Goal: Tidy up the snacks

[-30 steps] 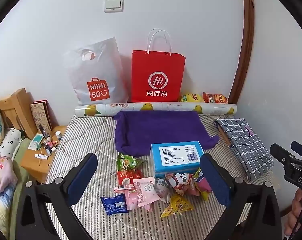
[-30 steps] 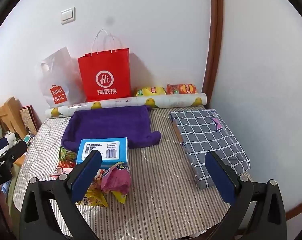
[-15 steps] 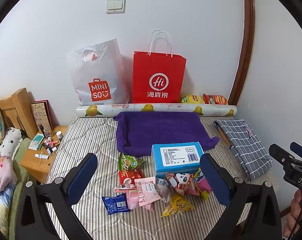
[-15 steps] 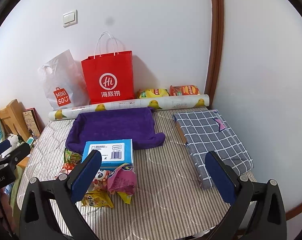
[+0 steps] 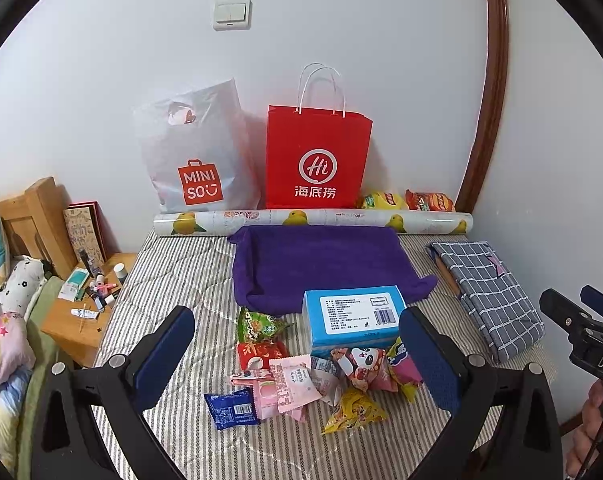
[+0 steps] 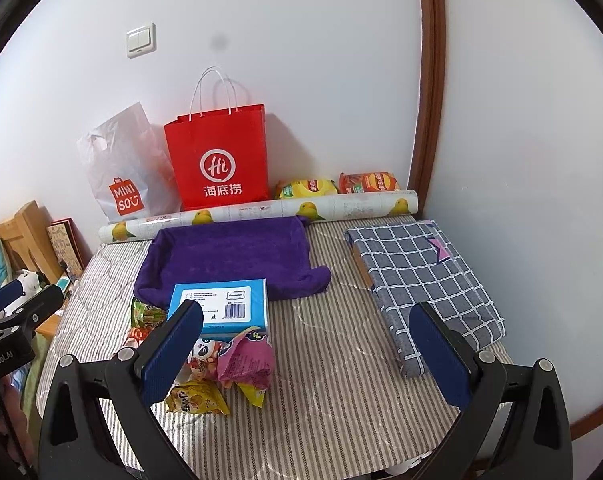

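Several small snack packets lie in a loose pile on the striped mattress, in front of a blue box. The pile includes a yellow packet, a pink one and a dark blue one. Behind the box sits a purple cloth tray, with nothing in it. My left gripper hovers open above the pile, holding nothing. My right gripper is open too, over bare mattress to the right of the pile. Two chip bags rest against the wall.
A red paper bag and a white plastic bag lean on the wall behind a printed paper roll. A grey checked folded cloth lies at the right. A wooden bedside stand with small bottles is at the left.
Both views have shifted slightly, with the scene sliding a little down and right, as both grippers tilted or lifted. Nothing on the mattress moved; both grippers stayed open.
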A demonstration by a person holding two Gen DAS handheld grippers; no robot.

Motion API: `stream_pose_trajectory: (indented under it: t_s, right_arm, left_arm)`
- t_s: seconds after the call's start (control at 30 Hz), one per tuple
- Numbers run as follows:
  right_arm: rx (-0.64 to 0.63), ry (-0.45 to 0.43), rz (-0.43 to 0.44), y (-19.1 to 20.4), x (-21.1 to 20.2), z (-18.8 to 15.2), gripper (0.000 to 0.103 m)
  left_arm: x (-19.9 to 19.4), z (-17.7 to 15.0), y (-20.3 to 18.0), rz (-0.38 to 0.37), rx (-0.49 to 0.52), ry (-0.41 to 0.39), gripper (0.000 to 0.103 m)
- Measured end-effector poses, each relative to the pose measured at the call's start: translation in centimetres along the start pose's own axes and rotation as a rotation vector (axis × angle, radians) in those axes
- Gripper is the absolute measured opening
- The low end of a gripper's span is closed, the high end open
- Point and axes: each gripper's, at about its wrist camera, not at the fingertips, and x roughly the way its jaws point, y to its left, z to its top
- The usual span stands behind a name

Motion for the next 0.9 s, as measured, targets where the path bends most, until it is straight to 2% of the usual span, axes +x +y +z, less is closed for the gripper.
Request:
stream_pose_trajectory:
  t_s: [0.9]
  right_arm:
    - [0.002,-0.004,0.007,0.46,-0.37,0.12,0.102]
  left_arm:
    - [-0.01,-0.10,-0.25,0.001,-0.001,-0.002,0.103]
